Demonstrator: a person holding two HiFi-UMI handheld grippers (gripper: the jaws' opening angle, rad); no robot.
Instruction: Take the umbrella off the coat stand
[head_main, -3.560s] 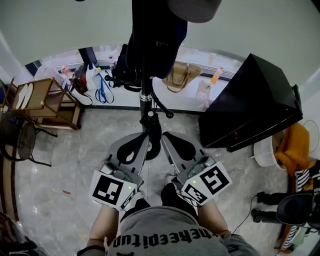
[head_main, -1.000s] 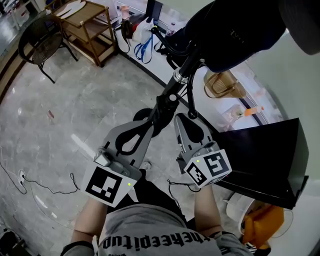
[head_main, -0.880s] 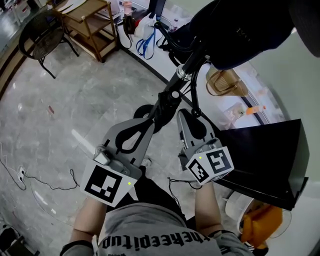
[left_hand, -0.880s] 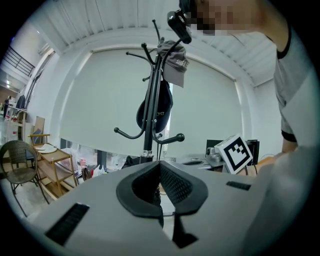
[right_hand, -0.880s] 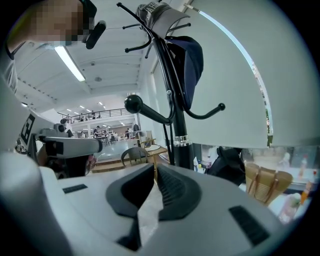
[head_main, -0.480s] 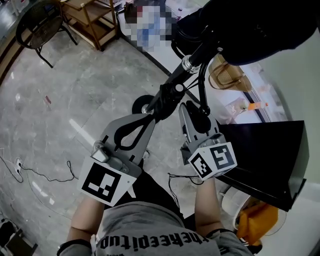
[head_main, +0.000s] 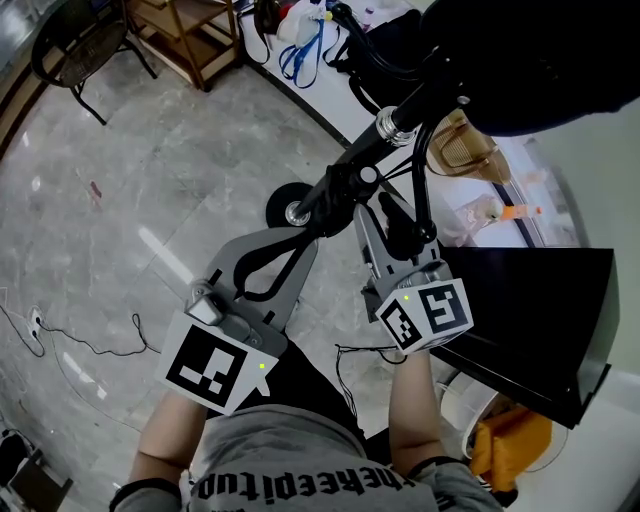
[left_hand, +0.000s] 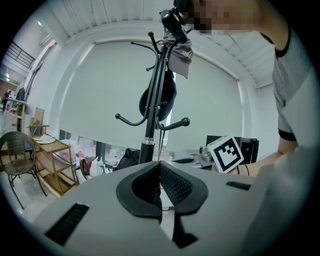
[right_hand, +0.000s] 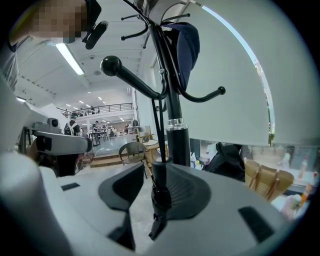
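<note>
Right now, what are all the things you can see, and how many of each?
coat stand: one, black, on the grey floor ahead
umbrella: one, black, folded, hanging from the stand by its cord
garment: one, dark, high on the stand
cap: one, grey, near the top of the stand
shelf: one, brown wood, far left
chair: one, dark, beside the shelf
woven bag: one, tan, behind the stand
big box: one, black, at the right
cable: one, dark, on the floor at left
left gripper: one, grey, jaws shut, near the stand
right gripper: one, grey, jaws just opened, apart with the umbrella between them
</note>
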